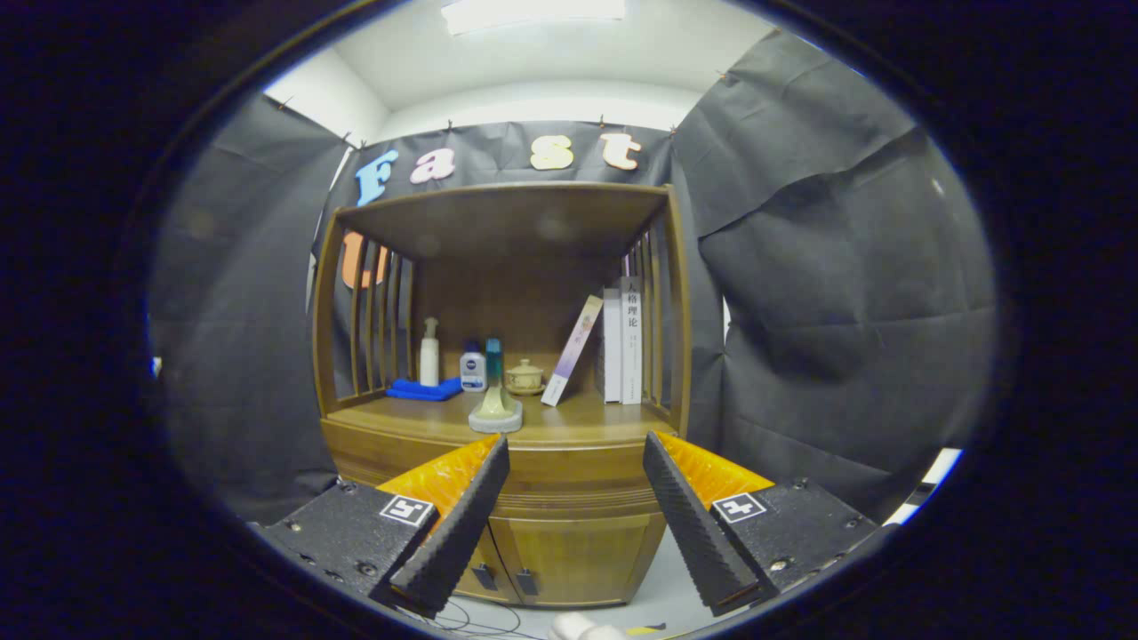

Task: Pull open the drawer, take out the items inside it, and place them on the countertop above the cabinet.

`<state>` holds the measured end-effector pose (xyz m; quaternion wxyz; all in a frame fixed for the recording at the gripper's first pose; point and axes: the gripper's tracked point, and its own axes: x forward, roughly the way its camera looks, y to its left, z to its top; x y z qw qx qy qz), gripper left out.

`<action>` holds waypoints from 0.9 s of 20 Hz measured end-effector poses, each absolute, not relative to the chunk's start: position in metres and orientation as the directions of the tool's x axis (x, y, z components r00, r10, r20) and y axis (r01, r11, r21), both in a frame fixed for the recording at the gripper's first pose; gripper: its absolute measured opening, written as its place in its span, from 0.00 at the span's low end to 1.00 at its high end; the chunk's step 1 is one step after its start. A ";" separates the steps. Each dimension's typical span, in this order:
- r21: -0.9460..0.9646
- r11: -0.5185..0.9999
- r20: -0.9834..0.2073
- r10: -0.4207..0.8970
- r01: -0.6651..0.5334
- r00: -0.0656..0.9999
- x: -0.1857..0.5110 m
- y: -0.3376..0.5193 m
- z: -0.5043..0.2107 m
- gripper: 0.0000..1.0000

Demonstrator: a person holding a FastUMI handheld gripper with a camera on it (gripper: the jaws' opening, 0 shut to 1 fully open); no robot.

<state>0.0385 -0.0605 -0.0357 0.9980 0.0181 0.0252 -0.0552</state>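
A wooden cabinet stands straight ahead against the black cloth wall. Its drawer front runs just under the countertop and is shut. My gripper is open, its two fingers spread wide at drawer height, a short way in front of the cabinet, with nothing between them. What lies inside the drawer is hidden.
On the countertop stand a white pump bottle, a blue cloth, two small bottles, a lidded ceramic jar, leaning and upright books and a pale ornament at the front edge. Two doors sit below the drawer.
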 end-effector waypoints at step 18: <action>0.093 0.984 0.004 -0.152 0.151 0.988 0.035 -0.114 -0.034 0.98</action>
